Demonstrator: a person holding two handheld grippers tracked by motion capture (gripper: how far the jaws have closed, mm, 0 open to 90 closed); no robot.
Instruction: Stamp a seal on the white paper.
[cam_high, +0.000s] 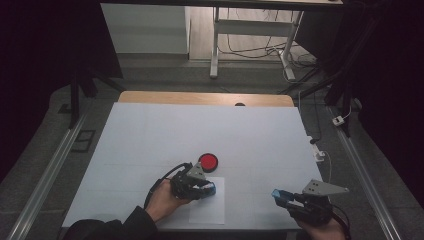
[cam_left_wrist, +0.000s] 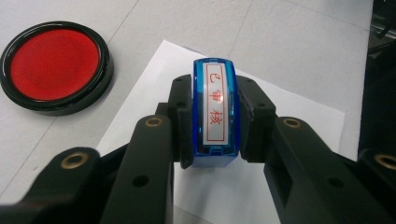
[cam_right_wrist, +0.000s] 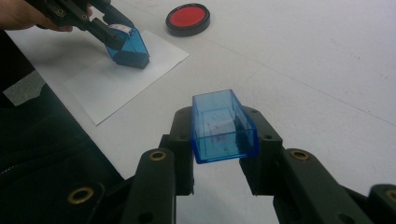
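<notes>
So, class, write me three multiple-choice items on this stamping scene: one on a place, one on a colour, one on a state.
1. Where does the blue plastic stamp stand?
A on the white paper sheet
B on the ink pad
C on the floor

2. What colour is the round black-rimmed ink pad inside?
A green
B red
C yellow

3. What does the right gripper hold?
A nothing
B a pen
C the clear blue plastic cap

Answers: 1 A, its base rests on the sheet, held by the left gripper; 2 B, red disc shows; 3 C, the fingers clamp the cap's sides.
</notes>
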